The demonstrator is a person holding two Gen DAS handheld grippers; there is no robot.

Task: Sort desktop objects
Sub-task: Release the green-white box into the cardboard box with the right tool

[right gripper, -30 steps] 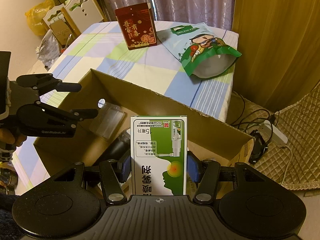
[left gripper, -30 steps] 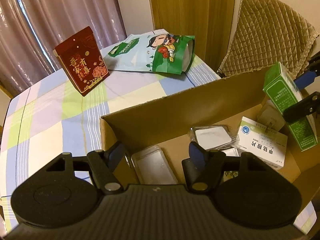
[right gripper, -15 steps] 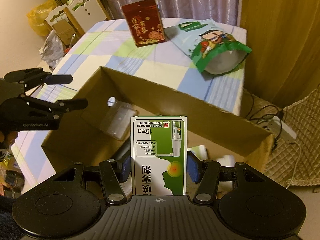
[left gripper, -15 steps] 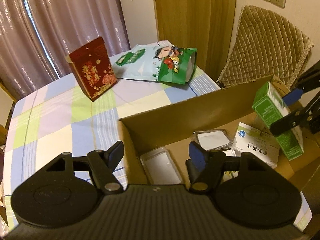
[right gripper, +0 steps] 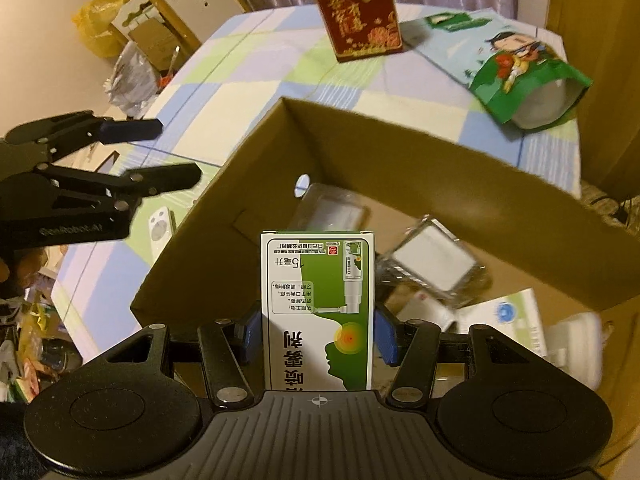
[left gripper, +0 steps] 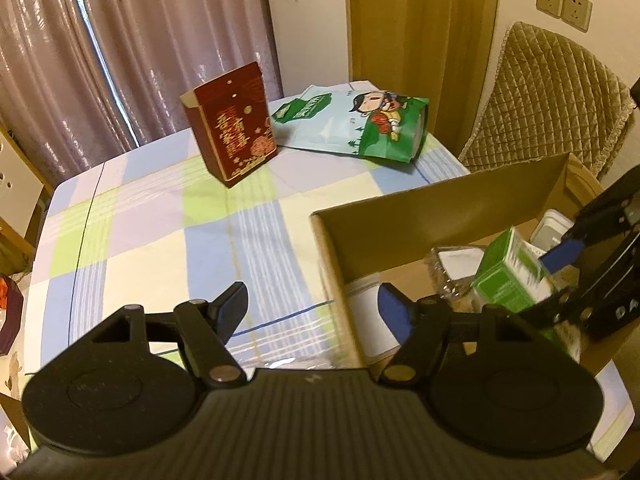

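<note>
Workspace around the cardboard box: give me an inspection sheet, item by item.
Surface: table under a checked pastel tablecloth.
Job's things: open brown cardboard box holding clear plastic cases and white packets; green-and-white medicine carton; upright dark red gift box; green-and-blue cartoon snack bag lying flat.
Clutter: white remote control on the cloth beside the box.
Grippers: right gripper shut on the medicine carton, over the box; left gripper open, empty.
Cables: dark cables on the floor at the right edge, blurred.
Surroundings: pink curtains, quilted chair cover, wall sockets.
</note>
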